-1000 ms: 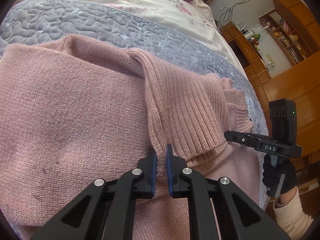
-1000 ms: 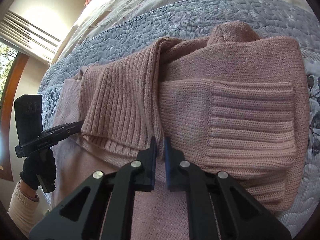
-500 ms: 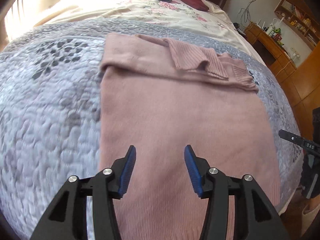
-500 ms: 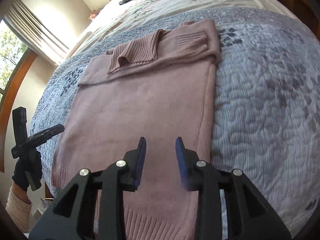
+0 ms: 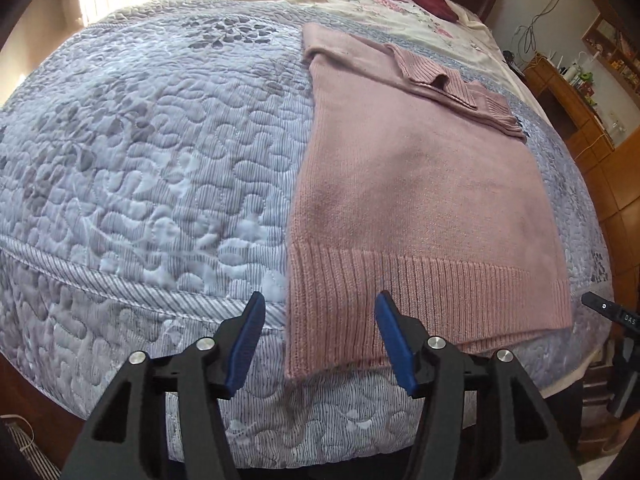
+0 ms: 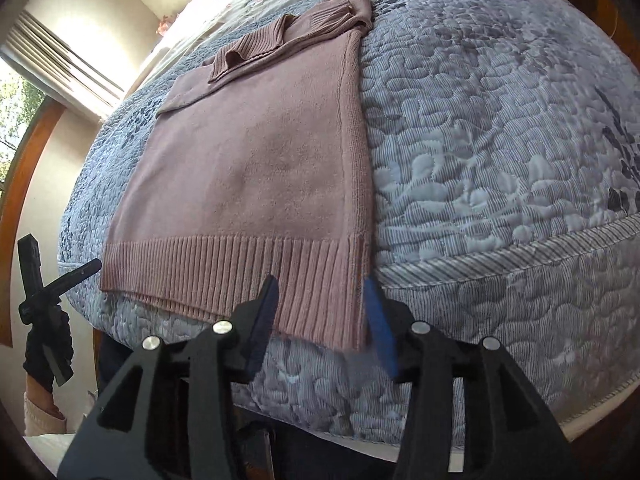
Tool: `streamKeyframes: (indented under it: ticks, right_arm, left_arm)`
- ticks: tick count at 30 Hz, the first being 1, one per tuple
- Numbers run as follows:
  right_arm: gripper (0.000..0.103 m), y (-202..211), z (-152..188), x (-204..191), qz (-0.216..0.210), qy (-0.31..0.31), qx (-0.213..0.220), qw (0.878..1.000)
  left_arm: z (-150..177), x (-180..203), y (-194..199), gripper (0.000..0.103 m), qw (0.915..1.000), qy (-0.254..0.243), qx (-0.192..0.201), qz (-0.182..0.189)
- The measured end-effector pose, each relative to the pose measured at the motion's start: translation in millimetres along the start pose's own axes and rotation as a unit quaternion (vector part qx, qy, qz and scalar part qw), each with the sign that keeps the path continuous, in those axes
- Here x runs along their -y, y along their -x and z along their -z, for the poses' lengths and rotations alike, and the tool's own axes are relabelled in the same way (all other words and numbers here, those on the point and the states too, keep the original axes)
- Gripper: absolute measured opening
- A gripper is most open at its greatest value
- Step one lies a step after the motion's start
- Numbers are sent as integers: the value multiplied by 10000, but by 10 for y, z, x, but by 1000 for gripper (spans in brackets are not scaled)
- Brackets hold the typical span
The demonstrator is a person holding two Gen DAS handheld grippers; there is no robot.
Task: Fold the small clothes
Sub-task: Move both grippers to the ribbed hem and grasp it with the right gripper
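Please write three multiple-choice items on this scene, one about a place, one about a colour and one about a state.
1. Where does the sweater lie?
A. on the grey quilt
B. on a wooden floor
C. in a basket

2. What colour is the sweater?
A. green
B. dusty pink
C. white

3. How are the left tool and the right tool set?
A. both open
B. both shut on the hem
C. one open, one shut

Answers: 1 A, it lies flat on the quilted bed cover; 2 B, the knit is pink in both views; 3 A, each tool's blue pads stand wide apart at the ribbed hem with nothing gripped.
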State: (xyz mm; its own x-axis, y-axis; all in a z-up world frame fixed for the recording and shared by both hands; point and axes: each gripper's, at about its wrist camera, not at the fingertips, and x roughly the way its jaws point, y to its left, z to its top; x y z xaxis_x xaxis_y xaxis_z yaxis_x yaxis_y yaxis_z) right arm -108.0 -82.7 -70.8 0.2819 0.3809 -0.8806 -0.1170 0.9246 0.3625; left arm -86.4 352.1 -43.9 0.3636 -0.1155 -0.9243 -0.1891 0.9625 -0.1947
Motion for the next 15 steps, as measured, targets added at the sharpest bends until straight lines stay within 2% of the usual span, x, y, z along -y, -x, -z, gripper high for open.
streamKeyframes:
  ticks: [3, 10, 11, 15]
  right_arm:
    - [46, -117, 50, 76, 177, -108, -125, 9997]
    - [43, -323, 107, 215, -13, -373, -340, 9987]
    - [39, -333, 107, 198, -70, -329, -370, 9987]
    - [37, -385, 99, 121, -119, -195, -491, 9985]
  left_arm:
    - [66, 1, -59, 58, 10000, 5, -75, -12]
    - [144, -32, -174, 59, 9997, -2, -249, -59]
    - [144, -45, -186, 59, 9997, 35, -259, -23]
    - [140, -38, -243, 67, 9995, 71, -302, 42]
